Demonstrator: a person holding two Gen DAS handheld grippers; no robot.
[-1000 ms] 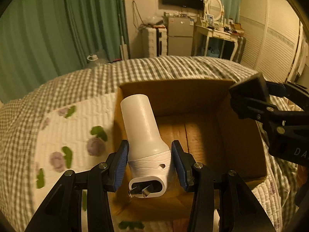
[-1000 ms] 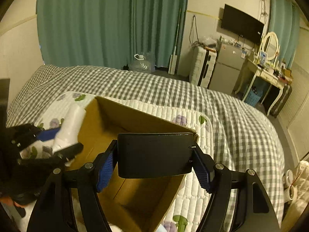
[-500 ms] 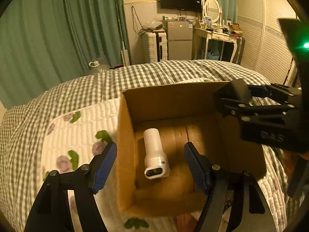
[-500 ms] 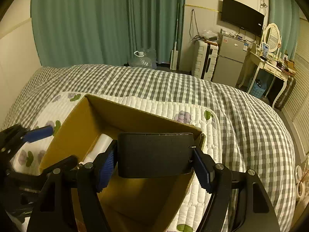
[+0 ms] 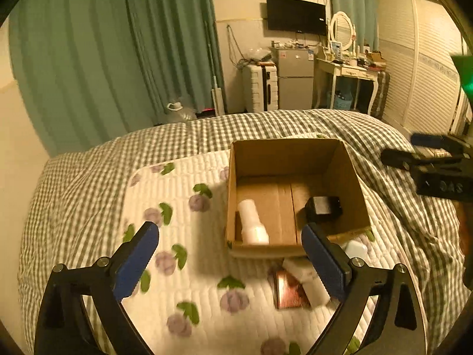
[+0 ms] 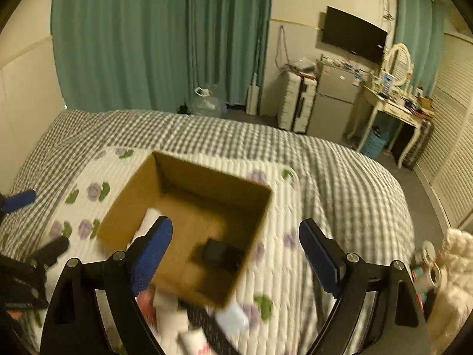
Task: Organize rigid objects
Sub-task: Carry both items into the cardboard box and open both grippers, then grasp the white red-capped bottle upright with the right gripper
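Observation:
An open cardboard box [image 5: 283, 153] [image 6: 207, 183] stands on a quilted floral mat. Inside, a white bottle [image 5: 252, 223] [image 6: 147, 219] lies by the left wall and a black block [image 5: 323, 208] [image 6: 217, 251] rests at the right. My left gripper [image 5: 228, 230] hangs back above the box's near left corner; its jaws are opening, with nothing between them. My right gripper [image 6: 236, 224] hovers over the box, jaws opening and nothing in them. Each gripper shows at the edge of the other's view: right gripper [image 5: 428, 153], left gripper [image 6: 35, 224].
Loose items lie on the mat in front of the box: a copper-coloured flat pack [image 5: 288, 291], a white carton [image 5: 307, 278] and a pale rounded case [image 5: 356, 248] [image 6: 232, 319]. A checked bedcover [image 5: 266, 127] surrounds the mat. Tape rolls [image 6: 431, 269] sit at the bed's right.
The left gripper let go of the white bottle, which now lies in the box, and drew back upward. The right gripper released the black block into the box and rose.

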